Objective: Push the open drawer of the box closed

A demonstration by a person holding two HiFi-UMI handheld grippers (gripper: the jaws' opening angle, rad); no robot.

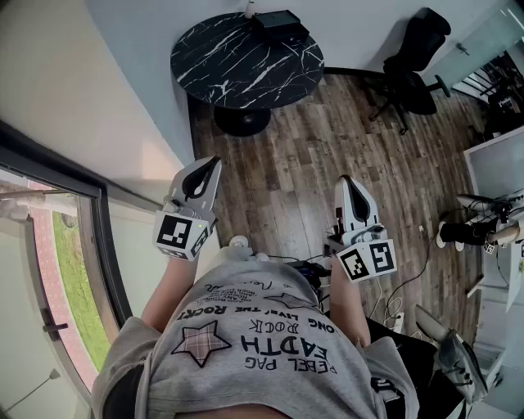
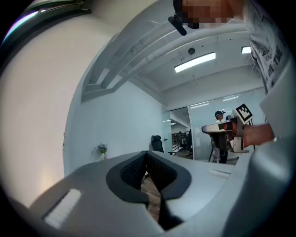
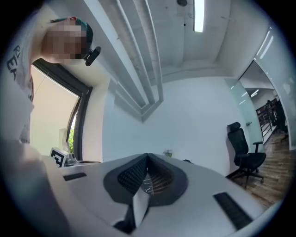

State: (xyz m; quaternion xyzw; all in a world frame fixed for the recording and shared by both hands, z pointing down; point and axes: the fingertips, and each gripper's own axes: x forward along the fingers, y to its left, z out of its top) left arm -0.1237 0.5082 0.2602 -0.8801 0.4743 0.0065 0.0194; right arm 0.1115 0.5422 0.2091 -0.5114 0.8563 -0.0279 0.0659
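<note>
No box with a drawer can be made out for certain. A dark flat object (image 1: pixel 278 22) lies on the round black marble table (image 1: pixel 246 61) at the far side, too small to identify. My left gripper (image 1: pixel 211 164) is held up over the wooden floor beside the wall, its jaws together with nothing between them; the left gripper view shows its pads meeting (image 2: pixel 147 155). My right gripper (image 1: pixel 347 182) is level with it, to the right, and is also shut and empty (image 3: pixel 147 156). Both point toward the table, well short of it.
A black office chair (image 1: pixel 413 65) stands at the back right. A window frame (image 1: pixel 98 245) runs along the left wall. A white desk (image 1: pixel 499 164), stands and cables (image 1: pixel 475 233) crowd the right side. Wooden floor (image 1: pixel 278 188) lies between me and the table.
</note>
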